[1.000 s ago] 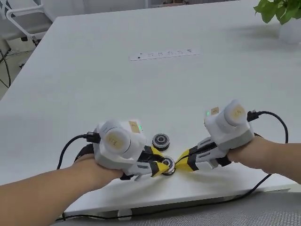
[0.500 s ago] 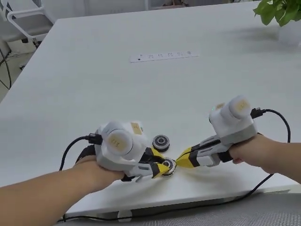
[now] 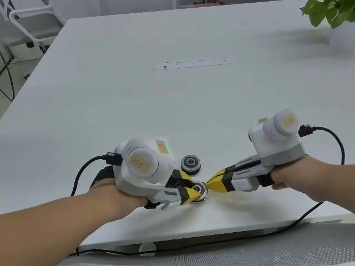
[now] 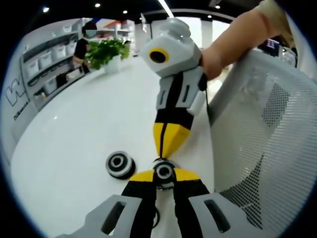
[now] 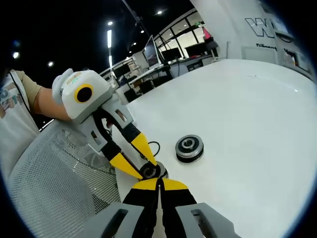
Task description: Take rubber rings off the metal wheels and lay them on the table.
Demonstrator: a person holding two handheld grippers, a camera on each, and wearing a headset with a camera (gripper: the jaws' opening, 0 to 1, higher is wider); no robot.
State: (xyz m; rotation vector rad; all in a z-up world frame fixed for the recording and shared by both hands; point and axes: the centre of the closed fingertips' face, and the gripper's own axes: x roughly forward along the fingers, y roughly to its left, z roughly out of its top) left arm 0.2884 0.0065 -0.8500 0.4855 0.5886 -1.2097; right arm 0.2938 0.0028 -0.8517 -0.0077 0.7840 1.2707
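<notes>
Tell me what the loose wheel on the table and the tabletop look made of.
Loose round wheel: silvery metal hub, judging by its bright glint, wrapped in a dull black band, probably rubber. White tabletop: smooth, slightly glossy, likely laminate or painted board; it shows a soft sheen.

The wide flat table (image 3: 111, 83) is white. On it, a small round metal wheel (image 3: 191, 163) is silver, ringed black.

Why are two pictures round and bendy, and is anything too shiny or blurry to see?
Left gripper view: the fisheye lens curves the table edge; the held wheel and the loose wheel look sharp. Right gripper view: same bending, bright ceiling lights, the table glaring white. Head view: straight, even light, soft shadows under the left claw and right claw.
</notes>
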